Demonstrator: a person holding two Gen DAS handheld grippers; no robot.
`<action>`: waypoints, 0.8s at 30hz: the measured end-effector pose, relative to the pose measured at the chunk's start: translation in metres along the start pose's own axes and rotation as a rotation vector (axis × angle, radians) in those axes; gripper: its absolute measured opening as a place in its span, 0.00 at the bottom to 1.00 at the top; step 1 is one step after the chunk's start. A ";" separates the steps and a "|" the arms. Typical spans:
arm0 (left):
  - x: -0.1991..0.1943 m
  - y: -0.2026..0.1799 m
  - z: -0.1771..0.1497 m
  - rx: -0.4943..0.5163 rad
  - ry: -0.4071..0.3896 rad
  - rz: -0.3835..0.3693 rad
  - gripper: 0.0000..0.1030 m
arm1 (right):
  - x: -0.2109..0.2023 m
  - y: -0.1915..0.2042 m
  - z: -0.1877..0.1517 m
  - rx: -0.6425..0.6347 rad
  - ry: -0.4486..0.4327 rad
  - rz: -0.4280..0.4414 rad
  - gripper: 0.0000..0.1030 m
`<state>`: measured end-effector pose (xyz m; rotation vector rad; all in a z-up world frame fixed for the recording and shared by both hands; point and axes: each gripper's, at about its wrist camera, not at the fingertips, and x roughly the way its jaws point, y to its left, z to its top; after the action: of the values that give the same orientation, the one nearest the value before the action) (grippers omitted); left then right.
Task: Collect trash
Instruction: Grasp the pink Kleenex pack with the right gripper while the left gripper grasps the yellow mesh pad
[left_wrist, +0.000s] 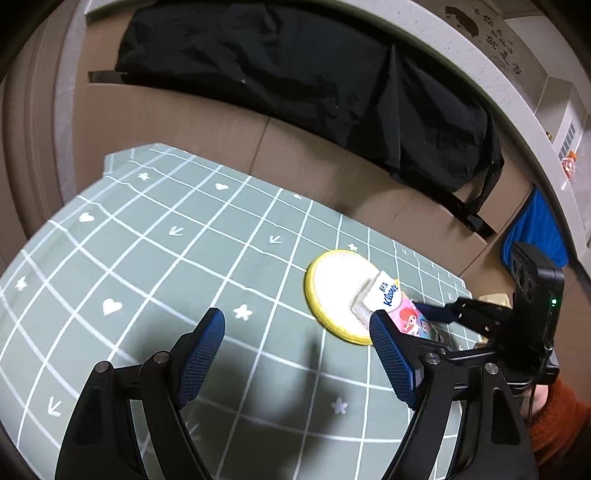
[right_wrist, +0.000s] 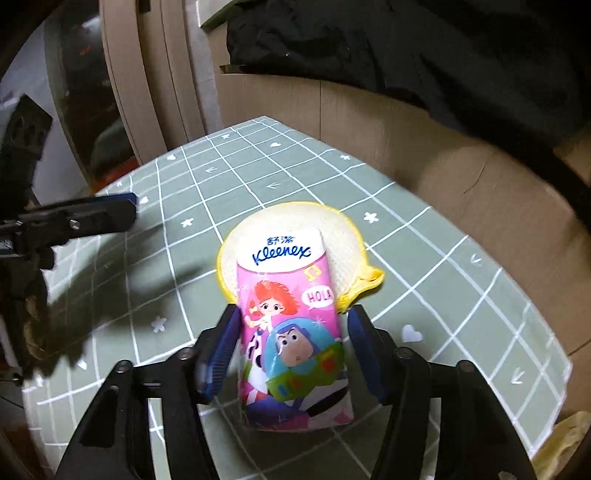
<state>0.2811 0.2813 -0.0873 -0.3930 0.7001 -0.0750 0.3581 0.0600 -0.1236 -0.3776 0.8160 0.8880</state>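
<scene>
We have our right gripper (right_wrist: 291, 350) straddling the tissue pack (right_wrist: 291, 325), one pad on each long side. In the right wrist view the left pad looks to be at or against the pack's edge, while a sliver of gap shows beside the right pad, so we read the jaws as partly narrowed around the pack but not yet clamped on it. The pack lies on the green checked tablecloth (right_wrist: 443, 258), its top end resting on a round yellow-rimmed pad (right_wrist: 343, 236) at about 12 o'clock from our right gripper.

Our left gripper (left_wrist: 295, 354) hangs over bare cloth with its jaws wide and nothing between them. From it, the tissue pack (left_wrist: 391, 299) sits at roughly 1 o'clock, just past its right finger, with the yellow-rimmed pad (left_wrist: 332, 288) beneath the pack's far end and the right gripper (left_wrist: 436, 312) reaching in from 3 o'clock.

As for progress, we judge the job barely begun: the pack is on the table, unlifted, and we see no bin or bag in either view. What seems left is to close on the pack, lift it off the pad, and carry it to wherever the trash goes.
</scene>
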 end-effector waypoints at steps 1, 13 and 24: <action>0.005 -0.003 0.003 0.003 0.007 -0.012 0.78 | -0.001 -0.005 -0.001 0.026 -0.003 0.026 0.47; 0.096 -0.033 0.042 0.001 0.118 -0.071 0.78 | -0.040 -0.049 -0.047 0.207 -0.003 -0.035 0.41; 0.113 -0.063 0.023 0.174 0.179 0.071 0.77 | -0.099 -0.102 -0.117 0.406 -0.092 -0.075 0.41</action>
<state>0.3861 0.2086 -0.1169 -0.1956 0.8762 -0.1034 0.3494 -0.1238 -0.1272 -0.0108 0.8675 0.6445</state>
